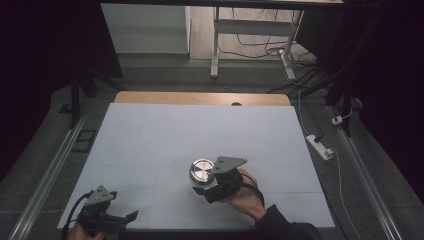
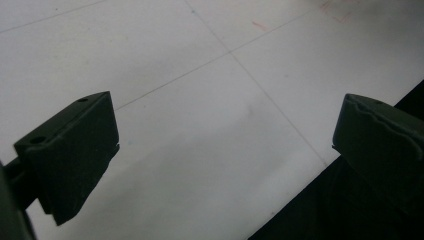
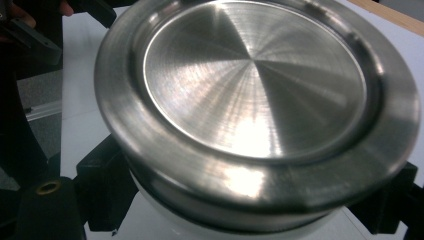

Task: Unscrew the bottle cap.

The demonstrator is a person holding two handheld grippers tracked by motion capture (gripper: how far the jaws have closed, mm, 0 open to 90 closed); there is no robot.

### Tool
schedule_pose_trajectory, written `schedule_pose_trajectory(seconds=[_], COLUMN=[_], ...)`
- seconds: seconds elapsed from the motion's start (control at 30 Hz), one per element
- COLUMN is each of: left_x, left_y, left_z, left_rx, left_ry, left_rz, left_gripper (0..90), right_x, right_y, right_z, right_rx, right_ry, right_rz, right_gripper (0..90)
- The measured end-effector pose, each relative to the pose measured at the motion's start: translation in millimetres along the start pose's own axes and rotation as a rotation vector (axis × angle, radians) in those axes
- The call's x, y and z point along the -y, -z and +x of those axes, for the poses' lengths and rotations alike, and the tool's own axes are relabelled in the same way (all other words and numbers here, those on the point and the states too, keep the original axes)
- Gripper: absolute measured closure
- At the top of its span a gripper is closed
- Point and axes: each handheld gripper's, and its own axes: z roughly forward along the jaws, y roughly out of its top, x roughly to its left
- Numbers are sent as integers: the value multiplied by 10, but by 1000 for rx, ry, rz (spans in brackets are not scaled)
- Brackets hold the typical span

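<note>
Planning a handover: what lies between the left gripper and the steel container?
Nothing: in the high view, bare white table separates the left gripper from the steel container.

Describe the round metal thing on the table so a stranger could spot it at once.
Start at the white table and look near its middle, toward the person's side. There the right gripper is shut on a round steel container, jaws on its sides. Its shiny brushed top with a raised rim marks it out; the left gripper is open, nothing between its jaws.
</note>
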Motion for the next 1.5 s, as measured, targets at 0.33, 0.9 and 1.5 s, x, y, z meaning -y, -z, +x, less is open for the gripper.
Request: schedule_pose_trajectory(seconds=[0.33,0.9,1.5], left_x=[-145,-435,-942], left_y=[-68,-193,-327], left_z=[-68,-130,-262], left_rx=[37,171,200], left_ry=[-60,-148,-281], left_rz=[-11,-61,-45], left_gripper=[0,0,0], right_x=[3,-2,-19], right_y=[7,27,33], right_z=[-26,-38,-14], right_rx=[8,12,-8], right_ry=[-3,13,38], right_rz=[-4,-6,-11], right_gripper=[145,146,146])
